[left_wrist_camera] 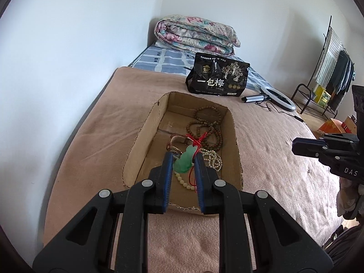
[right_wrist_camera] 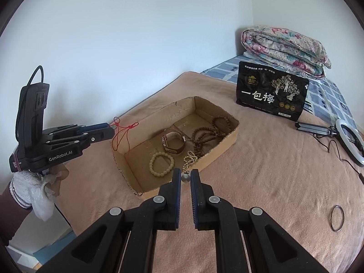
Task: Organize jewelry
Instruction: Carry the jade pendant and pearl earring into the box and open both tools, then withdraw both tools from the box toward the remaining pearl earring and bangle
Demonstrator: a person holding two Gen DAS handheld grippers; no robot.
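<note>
Both tongs are loaded over the cardboard box, prob so stuff drops straight in. Left gripper is pinching a green jade pendant, its red cord dangling. Right gripper is squeezed on a small grey bead earring.

In the box: 1 watch, 1 cream bead bracelet, 1 small pearl strand, plus dark wooden beads, can't count the strands. 1 metal ring is left on the blanket.

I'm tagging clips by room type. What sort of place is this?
Most likely a bedroom: a bed under a pink blanket, a folded floral quilt at its far end, and a clothes rack hung with garments beside it.
</note>
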